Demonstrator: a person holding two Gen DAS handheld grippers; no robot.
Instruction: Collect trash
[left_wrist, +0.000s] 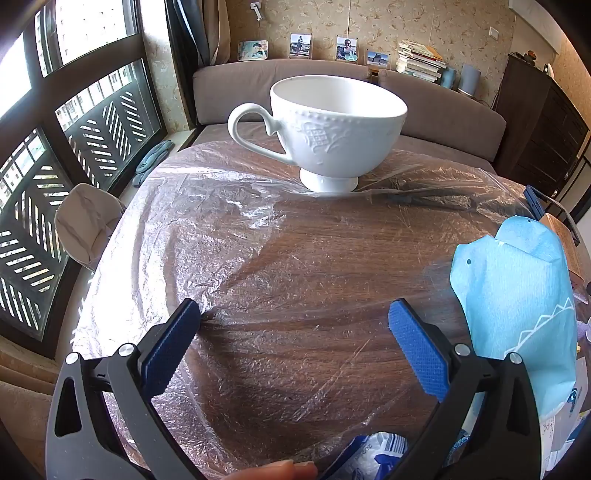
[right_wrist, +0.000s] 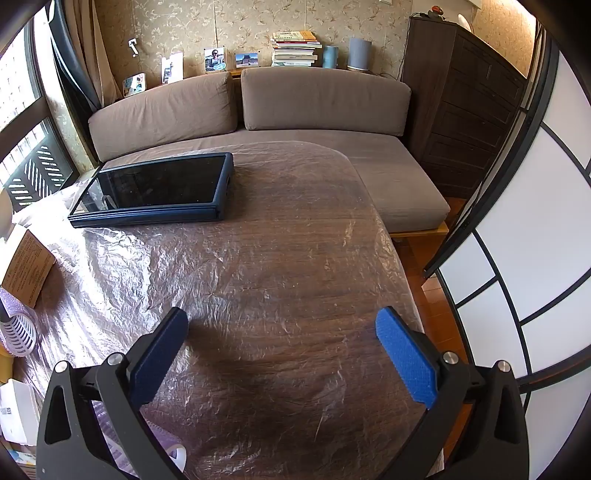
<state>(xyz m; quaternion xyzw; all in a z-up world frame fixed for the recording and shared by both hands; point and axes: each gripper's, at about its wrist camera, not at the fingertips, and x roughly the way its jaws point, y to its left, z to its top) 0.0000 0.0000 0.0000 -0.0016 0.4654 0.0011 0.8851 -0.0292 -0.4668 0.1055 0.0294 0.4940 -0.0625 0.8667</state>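
Both claws, the left gripper (left_wrist: 295, 325) and right gripper (right_wrist: 281, 332), gape wide and empty over the crinkled clear plastic table cover (left_wrist: 221, 221); likeliest trash, a pale blue paper bag (left_wrist: 517, 314), lies just right of the left gripper: approach its near edge low, clear of the white embossed porcelain cup (left_wrist: 332, 125)

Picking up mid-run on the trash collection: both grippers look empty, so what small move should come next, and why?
Probably swing the left gripper right toward the light blue paper bag and bracket its near edge. Both it and the right gripper stand open over bare plastic-covered table; the bag is the nearest likely trash, while the white cup looks like a keeper.
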